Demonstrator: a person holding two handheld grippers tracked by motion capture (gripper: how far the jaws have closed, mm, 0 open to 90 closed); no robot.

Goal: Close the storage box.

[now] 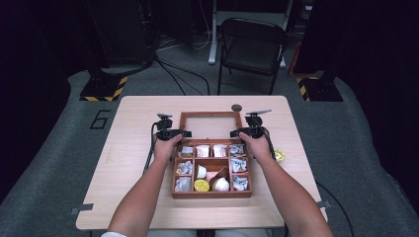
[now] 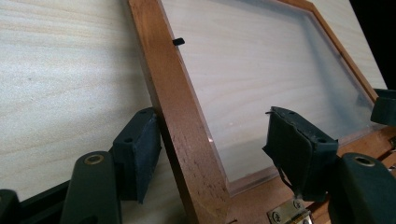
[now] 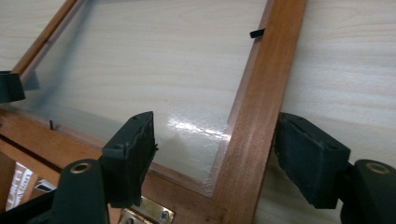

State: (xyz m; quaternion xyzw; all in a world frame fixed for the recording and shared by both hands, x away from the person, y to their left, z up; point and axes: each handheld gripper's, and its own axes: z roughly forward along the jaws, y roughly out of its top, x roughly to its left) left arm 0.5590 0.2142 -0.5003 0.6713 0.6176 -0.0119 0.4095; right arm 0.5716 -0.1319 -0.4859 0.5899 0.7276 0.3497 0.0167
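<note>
A wooden compartment box (image 1: 211,193) stands open at the table's middle, holding several small packets and cups. Its lid (image 1: 210,115), a wooden frame around a clear pane, lies swung back behind it. My left gripper (image 1: 170,133) straddles the lid's left rail (image 2: 173,102). Its jaws (image 2: 215,140) are open, with one pad close beside the rail and the other well off over the pane. My right gripper (image 1: 249,131) straddles the right rail (image 3: 259,93). Its jaws (image 3: 219,137) are also open, with a gap on each side of the rail.
Brass hinges (image 2: 287,214) join lid and box. A yellow round item (image 1: 279,155) lies right of the box and a dark disc (image 1: 236,107) behind the lid. The light wooden table (image 1: 128,163) has bare room on both sides. A black chair (image 1: 252,44) stands beyond it.
</note>
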